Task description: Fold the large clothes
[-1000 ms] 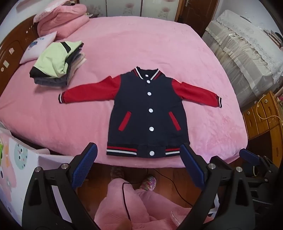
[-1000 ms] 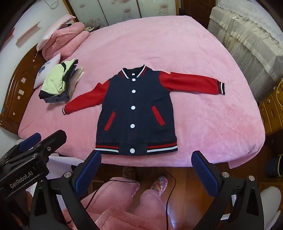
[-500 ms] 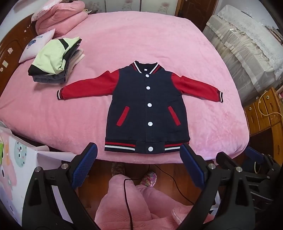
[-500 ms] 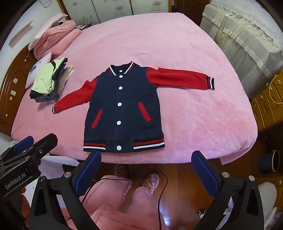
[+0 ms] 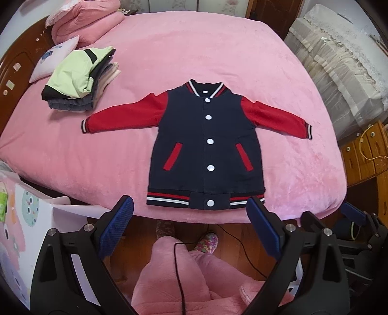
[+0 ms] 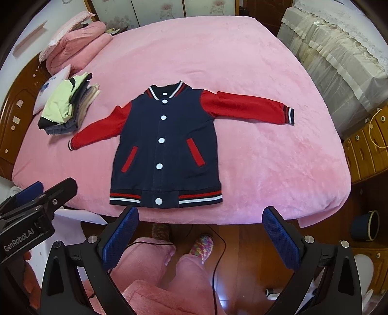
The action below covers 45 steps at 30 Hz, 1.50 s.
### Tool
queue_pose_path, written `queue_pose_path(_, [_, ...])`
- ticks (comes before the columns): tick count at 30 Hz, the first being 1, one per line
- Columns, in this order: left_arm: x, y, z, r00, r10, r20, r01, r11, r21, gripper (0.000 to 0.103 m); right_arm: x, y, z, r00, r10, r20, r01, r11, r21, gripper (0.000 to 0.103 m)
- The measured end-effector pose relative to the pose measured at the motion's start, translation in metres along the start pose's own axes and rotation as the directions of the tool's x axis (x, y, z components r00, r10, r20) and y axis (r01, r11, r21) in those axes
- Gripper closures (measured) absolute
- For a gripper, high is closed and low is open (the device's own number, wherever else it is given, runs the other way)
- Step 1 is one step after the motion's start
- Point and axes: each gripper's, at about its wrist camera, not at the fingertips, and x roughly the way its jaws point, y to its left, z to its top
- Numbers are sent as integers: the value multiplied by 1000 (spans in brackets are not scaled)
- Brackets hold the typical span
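— So, how will the jacket (image 5: 206,145) handle?

— I think soft and thick, a little heavy, not slippery. I would take it at a red sleeve cuff (image 5: 84,126) first.

— Where is it now?

— Flat on the pink bed (image 5: 218,48), buttoned, sleeves spread. My left gripper (image 5: 191,227) and right gripper (image 6: 201,232) hover before its hem, jaws wide apart, holding nothing.

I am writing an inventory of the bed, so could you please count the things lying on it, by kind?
Jacket: 1, spread flat, buttoned
Stack of folded clothes: 1; the pieces in it cannot be counted
Small pillow: 1
Folded pink quilt: 1
Total: 4 things on the pink bed
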Motion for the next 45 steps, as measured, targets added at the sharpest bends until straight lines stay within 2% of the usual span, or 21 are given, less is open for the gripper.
queue_pose_path(7, [-3, 10, 2, 1000, 1, 14, -1, 999, -43, 10, 0, -6, 4, 1000, 2, 13, -2, 1000, 9, 0])
queue_pose_path(13, [-8, 7, 3, 999, -8, 41, 9, 1000, -30, 10, -8, -1, 1, 999, 7, 43, -6, 1000, -26, 0])
queue_pose_path(20, [-23, -6, 0, 997, 14, 80, -15, 1000, 12, 10, -18, -3, 1, 997, 36, 63, -35, 999, -23, 0])
queue_pose_path(26, [-34, -1, -3, 994, 27, 108, -26, 1000, -13, 10, -18, -4, 4, 997, 56, 61, -54, 998, -21, 0])
queue_pose_path(37, [-25, 13, -3, 997, -25, 73, 29, 999, -42, 10, -18, -14, 16, 998, 13, 70, -14, 1000, 14, 0])
queue_pose_path(42, [-5, 28, 5, 1000, -28, 14, 29, 998, -49, 10, 4, -7, 22, 1000, -17, -15, 17, 1000, 15, 0])
queue_pose_path(45, [23, 46, 15, 997, -33, -70, 27, 996, -85, 10, 22, 10, 27, 997, -31, -72, 30, 1000, -8, 0])
